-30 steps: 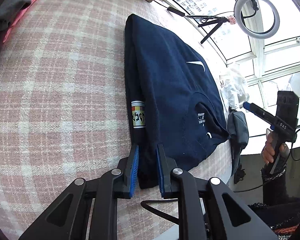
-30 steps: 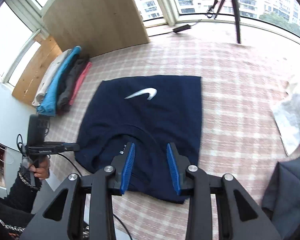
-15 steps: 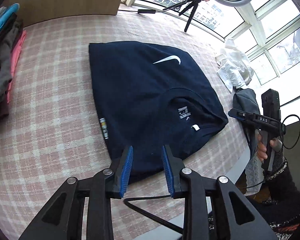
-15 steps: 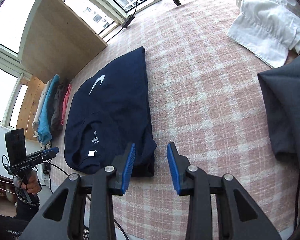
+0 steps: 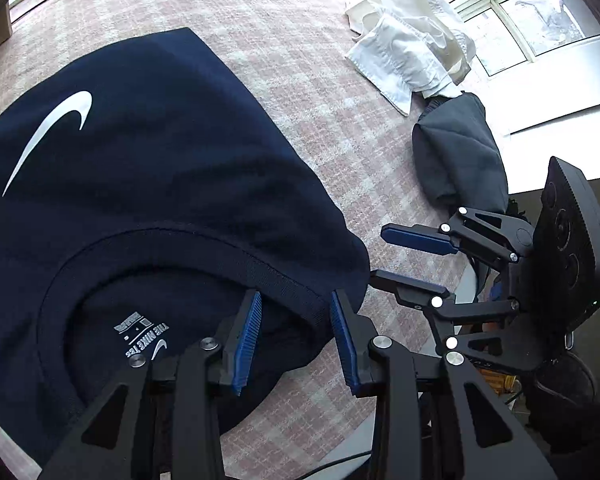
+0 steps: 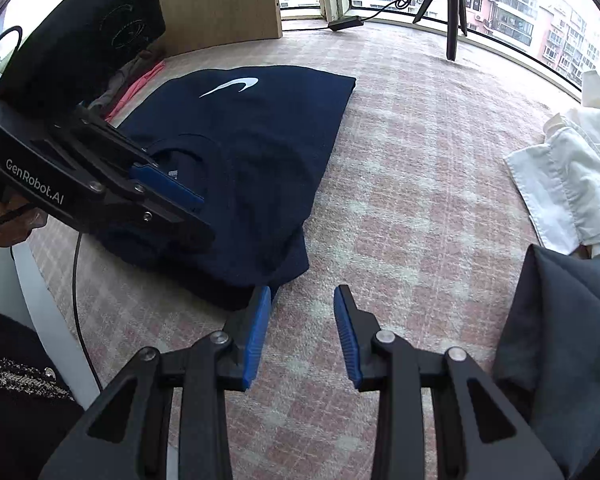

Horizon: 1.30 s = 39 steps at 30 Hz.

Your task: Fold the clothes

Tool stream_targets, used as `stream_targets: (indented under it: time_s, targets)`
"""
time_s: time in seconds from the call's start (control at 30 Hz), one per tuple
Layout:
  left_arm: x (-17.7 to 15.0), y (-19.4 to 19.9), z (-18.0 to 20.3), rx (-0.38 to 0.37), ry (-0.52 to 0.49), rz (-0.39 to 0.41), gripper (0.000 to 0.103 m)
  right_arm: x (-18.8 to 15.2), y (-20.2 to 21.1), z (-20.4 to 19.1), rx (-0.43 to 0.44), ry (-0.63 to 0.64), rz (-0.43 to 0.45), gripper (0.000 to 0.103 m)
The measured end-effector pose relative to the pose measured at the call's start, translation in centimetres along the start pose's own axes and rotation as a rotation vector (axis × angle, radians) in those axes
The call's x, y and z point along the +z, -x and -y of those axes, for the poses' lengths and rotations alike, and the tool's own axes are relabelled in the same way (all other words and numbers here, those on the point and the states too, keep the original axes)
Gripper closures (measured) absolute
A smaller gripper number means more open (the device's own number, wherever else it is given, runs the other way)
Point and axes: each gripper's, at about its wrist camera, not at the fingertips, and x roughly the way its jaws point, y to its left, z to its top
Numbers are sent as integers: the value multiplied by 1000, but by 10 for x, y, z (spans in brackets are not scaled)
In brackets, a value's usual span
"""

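A folded navy T-shirt (image 5: 148, 184) with a white swoosh lies on the pink checked cloth; it also shows in the right wrist view (image 6: 252, 152). My left gripper (image 5: 296, 340) is open, its jaws over the shirt's collar edge near the front right corner. It shows from the side in the right wrist view (image 6: 180, 208), low over the collar. My right gripper (image 6: 300, 332) is open and empty, just right of the shirt's near corner; it shows in the left wrist view (image 5: 412, 256), beside the shirt's shoulder.
A crumpled white garment (image 5: 412, 52) (image 6: 572, 176) and a dark grey garment (image 5: 460, 152) (image 6: 560, 340) lie to the right. A stack of folded clothes (image 6: 128, 84) sits at the far left. A tripod (image 6: 452, 8) stands by the windows. The table edge (image 6: 40, 280) is near left.
Both grippers have come down close to the shirt's near collar end. The left has swung right over the collar; the right now sits low beside the shirt's near corner.
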Motion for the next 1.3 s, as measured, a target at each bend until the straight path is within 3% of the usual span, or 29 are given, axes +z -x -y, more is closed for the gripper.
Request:
stream_targets:
  time_s: [0.1, 0.13, 0.5, 0.73, 0.83, 0.9, 1.0, 1.07, 1.1, 1.13, 1.3]
  targets:
    - [-1, -1, -2, -19, 10, 9, 96, 1, -4, 0, 12, 29, 5, 70]
    - [-2, 1, -2, -26, 12, 16, 99, 0, -4, 1, 14, 43, 4, 70]
    - [-7, 29, -9, -54, 42, 96, 101, 11, 3, 3, 89, 139, 30, 70]
    - [-7, 38, -12, -70, 58, 118, 101, 21, -19, -6, 101, 178, 14, 73]
    - [-8, 43, -14, -76, 65, 130, 101, 24, -18, -2, 151, 114, 31, 98]
    - [-9, 47, -15, -87, 71, 143, 101, 25, -17, 1, 185, 71, 43, 98]
    - [-11, 52, -17, -108, 77, 156, 101, 21, -10, 6, 257, -92, 83, 98]
    - [-14, 49, -17, -120, 65, 140, 99, 10, -7, 17, 406, -318, 138, 99]
    - [-16, 45, -17, -123, 63, 123, 90, 3, -7, 23, 492, -439, 168, 99]
    - [-18, 38, -18, -124, 65, 103, 82, -5, -13, 22, 492, -478, 144, 99]
    - [-27, 8, -15, -58, 32, 22, 80, -42, -42, 20, 485, -670, 24, 97]
